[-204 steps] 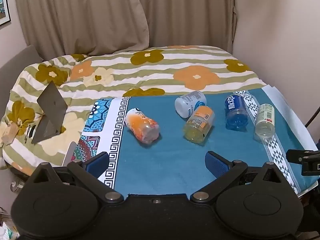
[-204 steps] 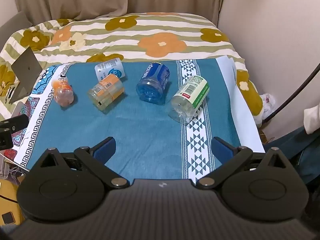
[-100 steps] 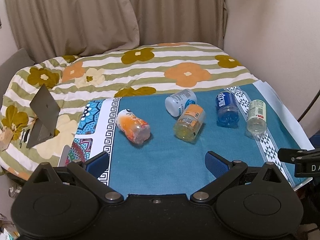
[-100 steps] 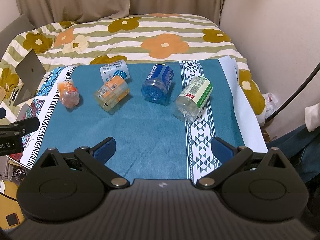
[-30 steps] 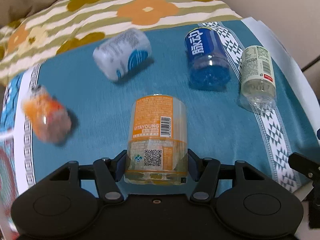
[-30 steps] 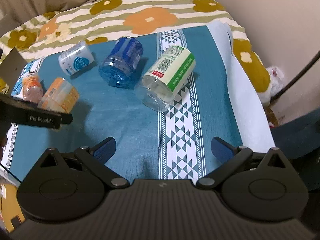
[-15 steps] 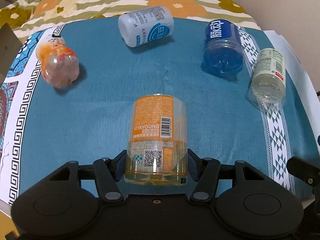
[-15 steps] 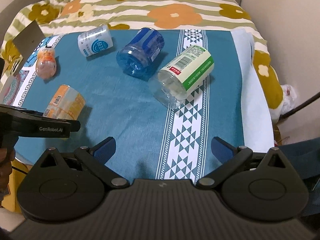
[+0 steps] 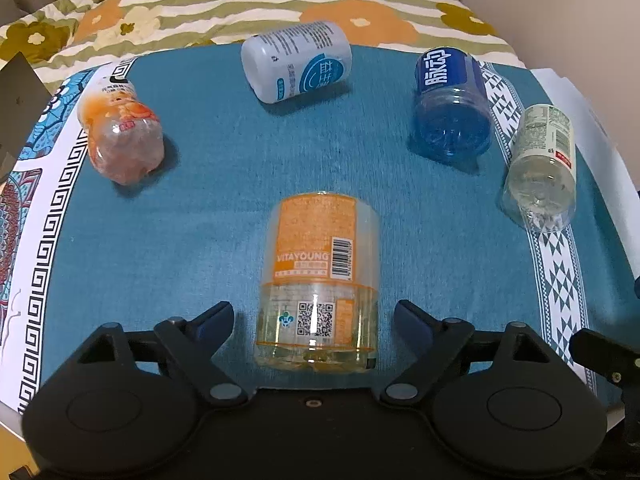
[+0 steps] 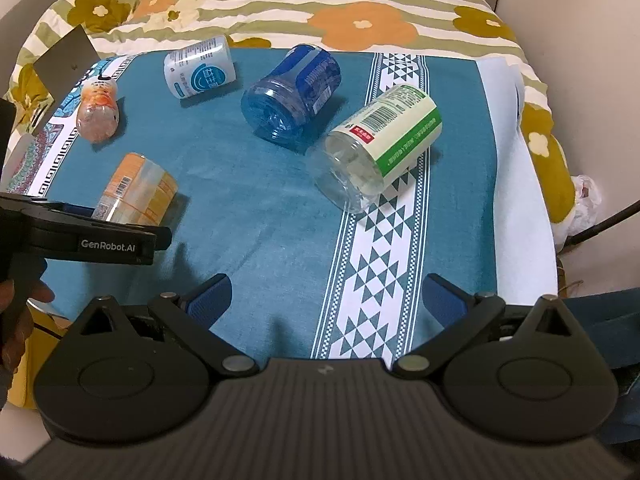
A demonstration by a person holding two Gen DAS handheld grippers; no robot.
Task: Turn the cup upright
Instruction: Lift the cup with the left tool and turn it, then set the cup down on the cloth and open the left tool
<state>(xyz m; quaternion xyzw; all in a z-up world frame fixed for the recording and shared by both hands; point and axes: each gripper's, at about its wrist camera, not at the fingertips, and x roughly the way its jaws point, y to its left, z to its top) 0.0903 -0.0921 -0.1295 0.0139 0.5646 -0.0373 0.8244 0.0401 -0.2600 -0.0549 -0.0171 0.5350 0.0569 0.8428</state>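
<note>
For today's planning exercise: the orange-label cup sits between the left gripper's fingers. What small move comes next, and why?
Probably close the left gripper on the orange-label cup: it lies on its side, and the open fingers flank it without touching.

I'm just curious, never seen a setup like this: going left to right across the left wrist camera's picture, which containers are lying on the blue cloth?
Orange-pink bottle → white jar → orange-label cup → blue jar → clear green-label jar.
</note>
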